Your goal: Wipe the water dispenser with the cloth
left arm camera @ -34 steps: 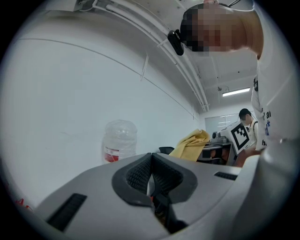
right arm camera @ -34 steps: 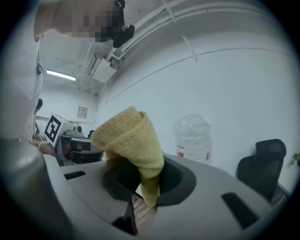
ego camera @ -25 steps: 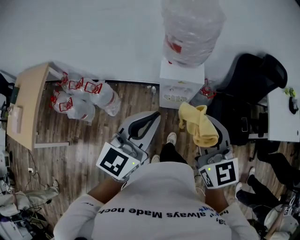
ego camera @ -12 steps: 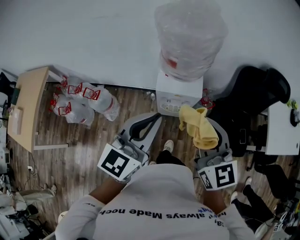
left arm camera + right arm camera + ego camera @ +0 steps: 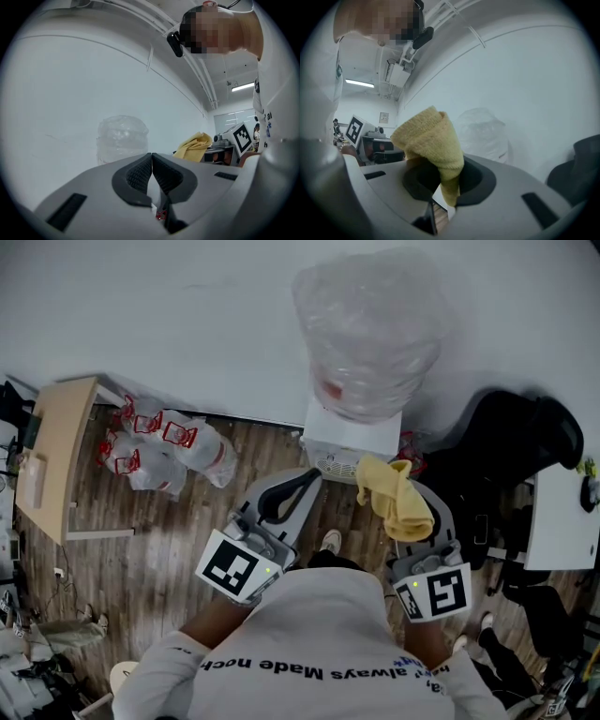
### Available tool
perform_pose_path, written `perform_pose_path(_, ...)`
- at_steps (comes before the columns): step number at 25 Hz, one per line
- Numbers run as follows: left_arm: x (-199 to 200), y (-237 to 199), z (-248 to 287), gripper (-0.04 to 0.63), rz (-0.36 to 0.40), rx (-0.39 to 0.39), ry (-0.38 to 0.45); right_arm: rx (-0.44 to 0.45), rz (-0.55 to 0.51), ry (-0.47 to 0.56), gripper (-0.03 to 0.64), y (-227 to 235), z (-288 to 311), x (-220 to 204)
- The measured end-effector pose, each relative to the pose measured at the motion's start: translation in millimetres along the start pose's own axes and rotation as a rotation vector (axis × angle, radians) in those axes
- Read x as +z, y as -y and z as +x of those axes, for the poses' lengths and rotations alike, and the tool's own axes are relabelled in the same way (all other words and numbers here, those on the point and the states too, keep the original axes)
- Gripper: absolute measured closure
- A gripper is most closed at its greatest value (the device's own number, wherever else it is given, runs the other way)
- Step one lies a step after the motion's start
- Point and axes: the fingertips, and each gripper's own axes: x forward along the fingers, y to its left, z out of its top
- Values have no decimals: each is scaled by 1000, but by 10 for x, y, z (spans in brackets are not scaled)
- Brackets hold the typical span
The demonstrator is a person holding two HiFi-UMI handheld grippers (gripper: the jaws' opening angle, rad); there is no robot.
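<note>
Closer now — the white boxy water dispenser (image 5: 349, 441) under its clear plastic bottle (image 5: 367, 334).
Right gripper (image 5: 449, 180) pinches the yellow terry cloth (image 5: 431, 136) just short of it; left gripper (image 5: 152, 165) — jaws pressed together.

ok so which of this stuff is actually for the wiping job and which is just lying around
For the job: yellow cloth clamped in the right gripper; water dispenser with its bottle.
Just lying about: clear plastic bags; wooden desk.

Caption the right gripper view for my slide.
Right gripper shut on the yellow cloth, water dispenser bottle ahead.
</note>
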Motion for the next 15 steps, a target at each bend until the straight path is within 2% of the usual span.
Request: perform_pose_path(15, -69, -149, 222, 575, -16, 9, 3, 1, 7, -12, 551, 169, 201, -72)
